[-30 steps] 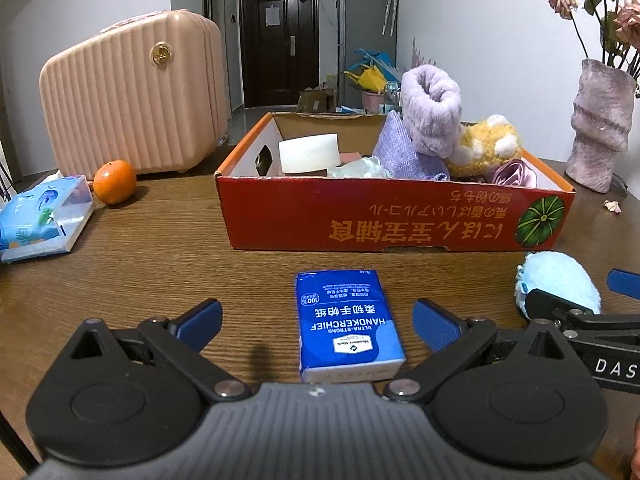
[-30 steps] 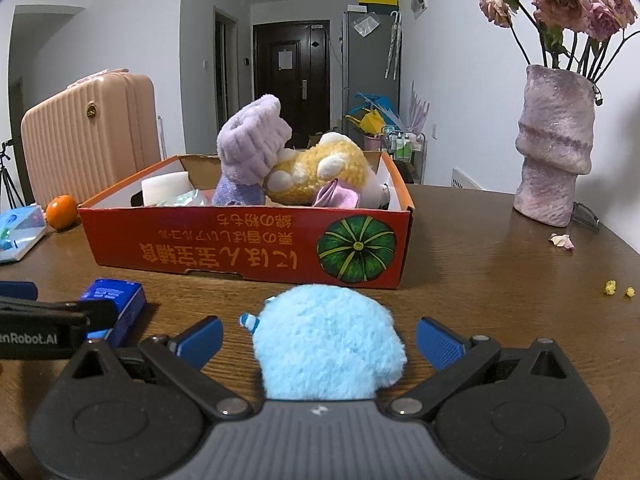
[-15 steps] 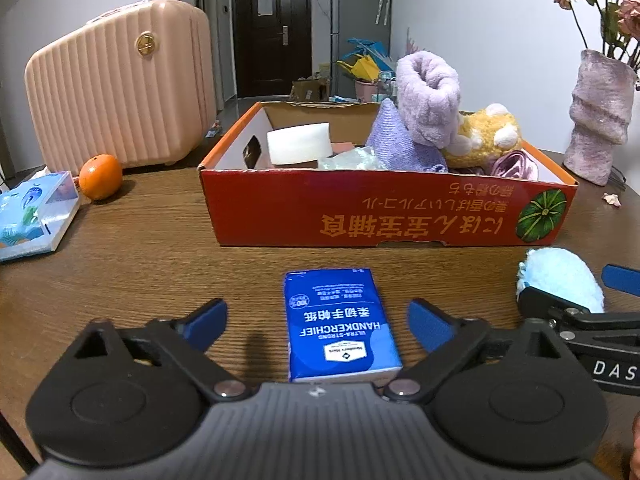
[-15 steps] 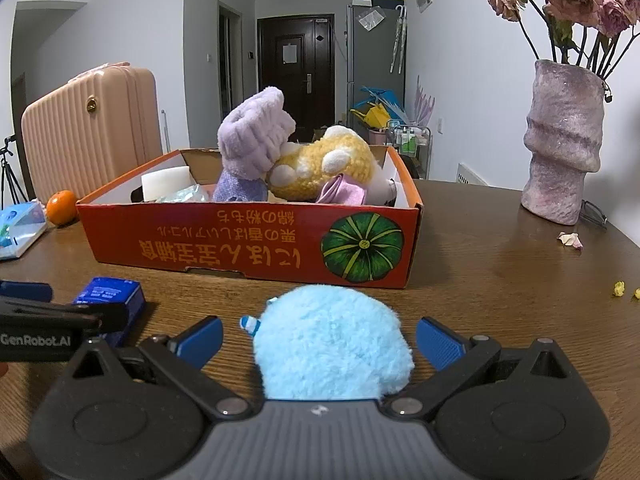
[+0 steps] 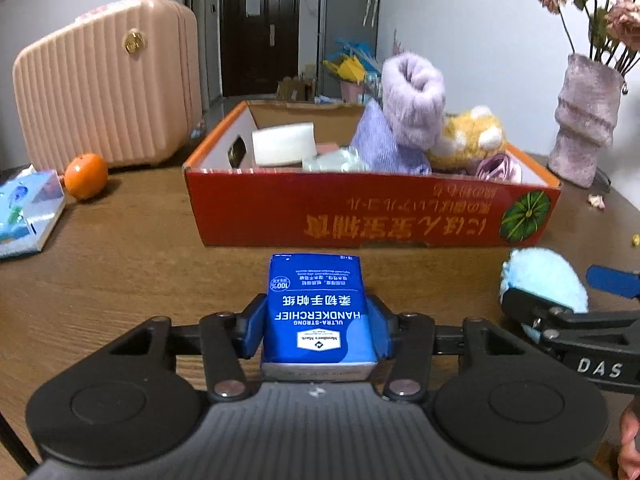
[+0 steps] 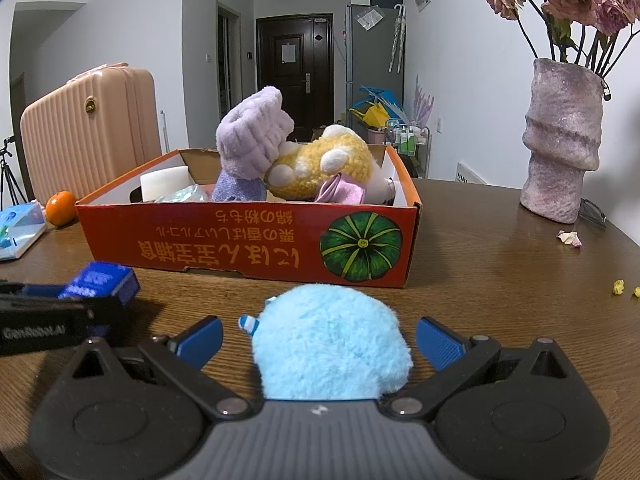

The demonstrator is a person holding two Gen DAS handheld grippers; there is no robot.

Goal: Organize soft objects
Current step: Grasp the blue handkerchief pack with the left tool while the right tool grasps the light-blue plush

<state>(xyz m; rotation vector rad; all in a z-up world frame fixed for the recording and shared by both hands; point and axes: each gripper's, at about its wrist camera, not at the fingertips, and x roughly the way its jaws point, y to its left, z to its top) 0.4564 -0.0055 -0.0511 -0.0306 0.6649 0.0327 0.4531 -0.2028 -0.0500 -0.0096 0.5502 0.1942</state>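
Before the red box [image 5: 372,216], the tissue pack [image 5: 318,312] is clamped by just-closed left fingers [image 5: 252,330] — to be lifted level (right fingers [image 6: 438,342] wide around the blue puff [image 6: 330,342]).

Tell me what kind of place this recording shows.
Most likely a lived-in home, probably a dining or living area: a wooden table with a vase of dried roses, a pink suitcase, and a hallway ending at a dark entrance door.
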